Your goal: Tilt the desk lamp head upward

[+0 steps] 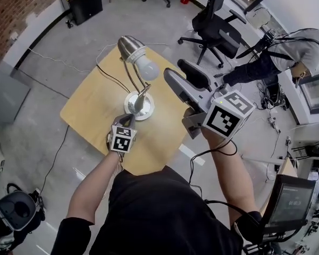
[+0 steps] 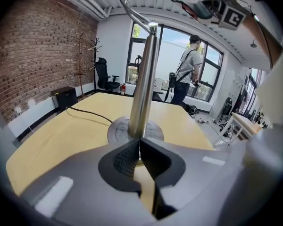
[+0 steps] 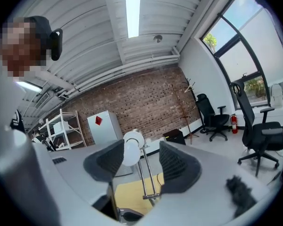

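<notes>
Desk lamp is standing near the middle of the wooden table. Its round base is sitting flat, and its metal head is leaning out at the far end of the stem with the bare bulb pointing down and to the right.

The left gripper is lying low at the near side of the base. Its jaws are pressed together with nothing between them, and the stem is rising just beyond their tips. The right gripper is hanging in the air to the right of the head, well clear of it, with its jaws spread wide and the bulb showing between them in the distance.

Several things are looking risky:
- **Tipping or sliding:** the closed left jaws are bracing the lamp at most, not clamping it, so an upward push on the head is likely to tip or slide the whole lamp.
- **Damage to the bulb:** the bulb is sticking out unshielded, so jaws closing on glass rather than on the metal shade are risking a slip or a crack.
- **Dragging cord:** the black cord is trailing off the far edge and may drag if the base shifts.

No brand or label is showing on the lamp. The only print in view is the black-and-white square markers on the gripper cubes. A red diamond on a far cabinet and a screen at the near right are too small to read.
</notes>
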